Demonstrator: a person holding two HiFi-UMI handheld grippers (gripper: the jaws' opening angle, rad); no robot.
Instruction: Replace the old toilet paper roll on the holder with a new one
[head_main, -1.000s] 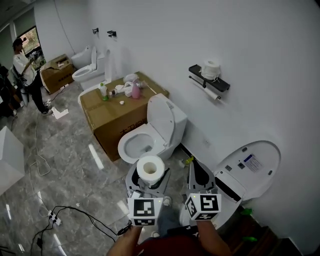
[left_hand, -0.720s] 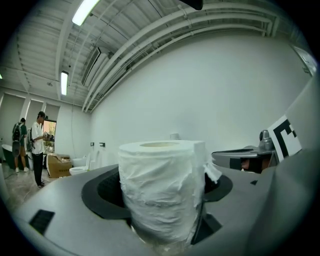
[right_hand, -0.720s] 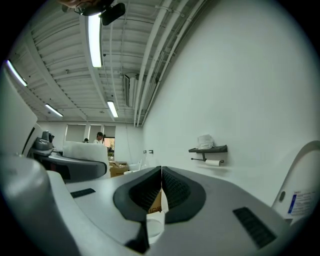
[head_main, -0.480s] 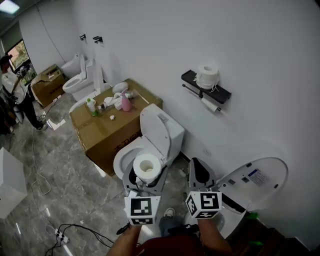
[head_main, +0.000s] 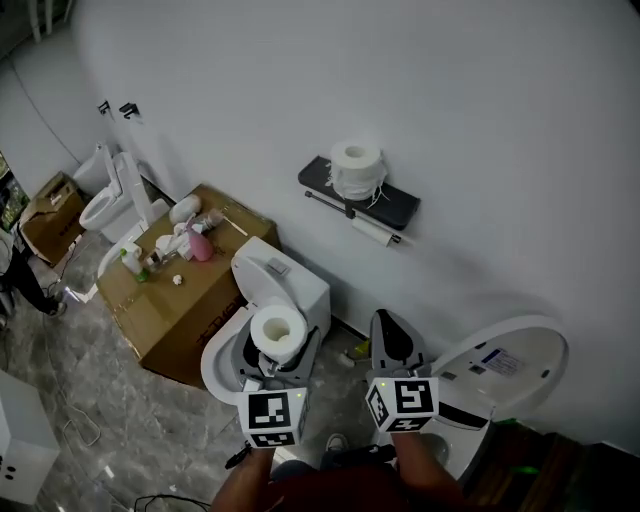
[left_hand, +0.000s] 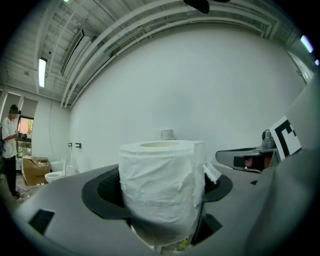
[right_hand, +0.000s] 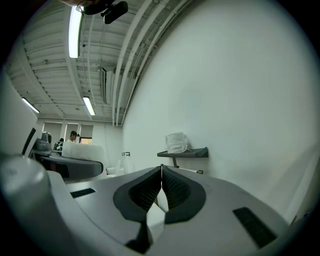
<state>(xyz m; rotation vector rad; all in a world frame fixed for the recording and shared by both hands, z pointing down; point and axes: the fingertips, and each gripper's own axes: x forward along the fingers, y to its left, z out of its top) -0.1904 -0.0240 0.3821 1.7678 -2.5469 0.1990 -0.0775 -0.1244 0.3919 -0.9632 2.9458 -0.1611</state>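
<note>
A new white toilet paper roll stands upright between the jaws of my left gripper, which is shut on it; the left gripper view shows the roll filling the gap. My right gripper is beside it, shut with nothing between its pads. Ahead on the white wall hangs a black holder shelf with a loosely wound roll on top. A thin old roll sits on the bar under it. Both grippers are well short of the shelf.
A white toilet with its lid up stands below my left gripper. Another toilet's open lid is at the right. A cardboard box carrying bottles stands to the left, with a further toilet behind it.
Both grippers have moved along the wall toward the holder, which now lies closer and more central in the head view. The left still holds the roll; the right stays shut.
</note>
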